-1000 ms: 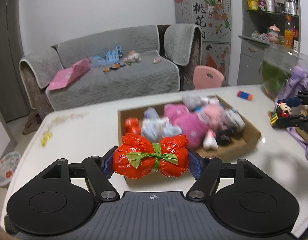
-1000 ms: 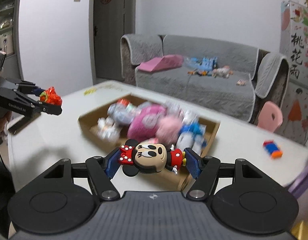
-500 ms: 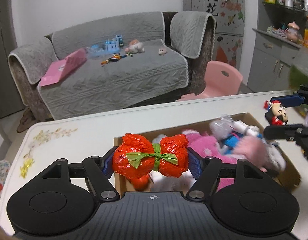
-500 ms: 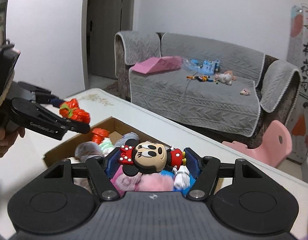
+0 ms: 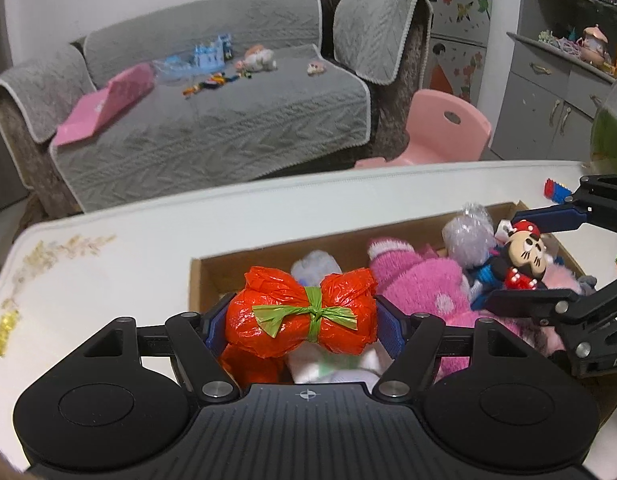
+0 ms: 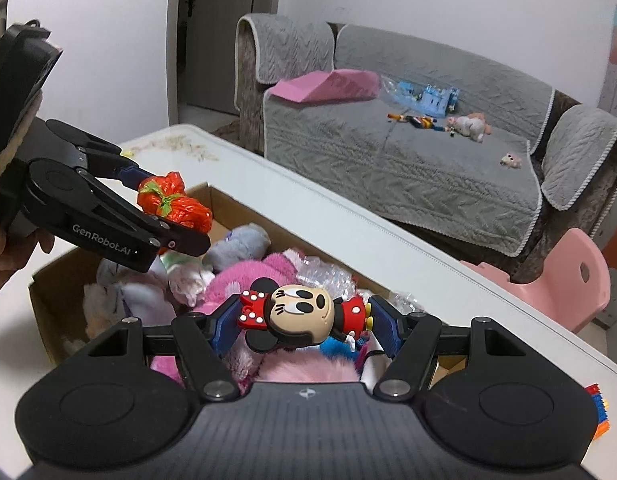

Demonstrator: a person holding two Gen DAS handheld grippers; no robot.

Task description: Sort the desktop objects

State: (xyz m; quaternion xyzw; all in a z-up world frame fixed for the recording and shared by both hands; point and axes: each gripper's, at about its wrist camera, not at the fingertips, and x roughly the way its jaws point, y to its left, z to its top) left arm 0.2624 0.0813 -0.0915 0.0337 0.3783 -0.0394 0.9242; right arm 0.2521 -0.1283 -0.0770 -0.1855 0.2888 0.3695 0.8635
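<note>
Bundle of crinkled red plastic tied with green strip [image 5: 301, 317], clamped in the left gripper [image 5: 301, 326], now hangs over the brown cardboard box [image 5: 268, 258], as does the flat cartoon-mouse figure [image 6: 298, 316] clamped in the right gripper [image 6: 304, 326]; a second ago both were short of it. Release looks next. Plush toys [image 5: 418, 284] crowd beneath; the grippers sit close.

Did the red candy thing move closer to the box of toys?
Yes. The red candy-shaped bundle, clamped in the left hand-held gripper, came forward from short of the cardboard box to above its near-left corner.
</note>
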